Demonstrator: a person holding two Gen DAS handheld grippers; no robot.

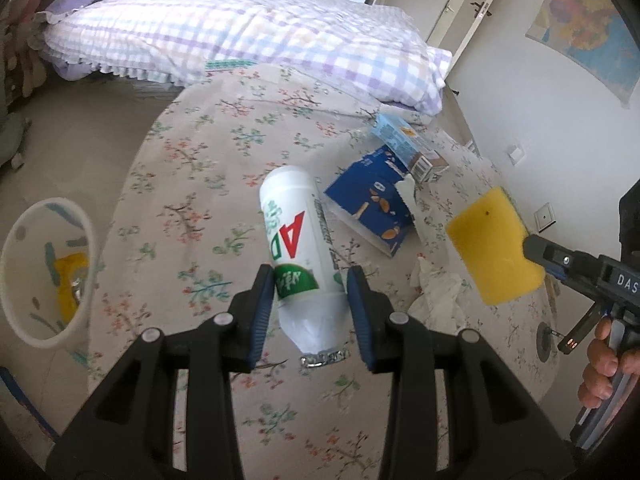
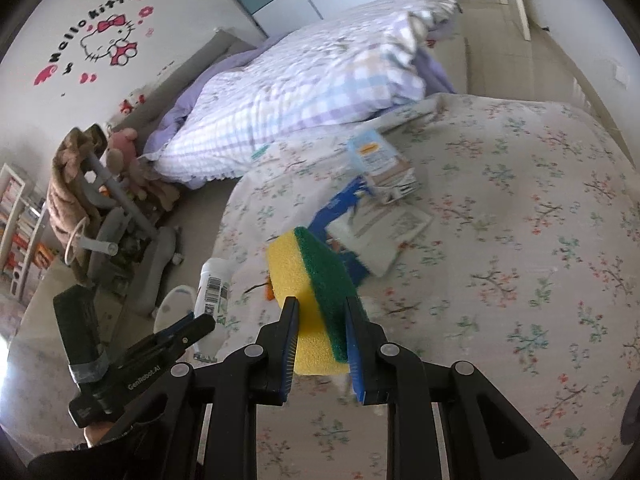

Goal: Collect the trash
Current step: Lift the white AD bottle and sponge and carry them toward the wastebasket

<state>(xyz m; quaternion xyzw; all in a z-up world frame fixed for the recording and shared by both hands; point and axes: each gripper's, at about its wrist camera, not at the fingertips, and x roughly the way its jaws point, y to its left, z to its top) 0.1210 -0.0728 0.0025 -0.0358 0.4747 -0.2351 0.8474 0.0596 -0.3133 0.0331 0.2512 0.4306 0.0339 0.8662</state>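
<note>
— Left claw (image 1: 310,280): you are clamping the white bottle (image 1: 298,248) across its lower body, cap end hanging toward you, so it is riding clear of the bed (image 1: 208,152) rather than rolling on it.

— And your right claw (image 2: 320,312)?

— You are squeezing the yellow sponge (image 2: 308,292) with its green scouring face against one pad; the foam is giving, which I judge is why you are pinching it so narrowly.

— Where is the bin?

— The white basket (image 1: 24,312) is standing on the floor off the bed's left edge, open side up, something yellow already lying inside. That is likely where both are going.

— What is remaining?

— The blue carton (image 1: 368,208) and the light blue box (image 1: 404,140) are lying touching, toward the bed's far right corner, below the checked quilt (image 1: 240,28). Crumpled tissue (image 1: 436,292) is sitting near the right edge.

— The room?

— Flowered bedspread, pale floor, a cartoon sticker (image 2: 108,40) on the wall, a map (image 1: 584,28) opposite.
</note>
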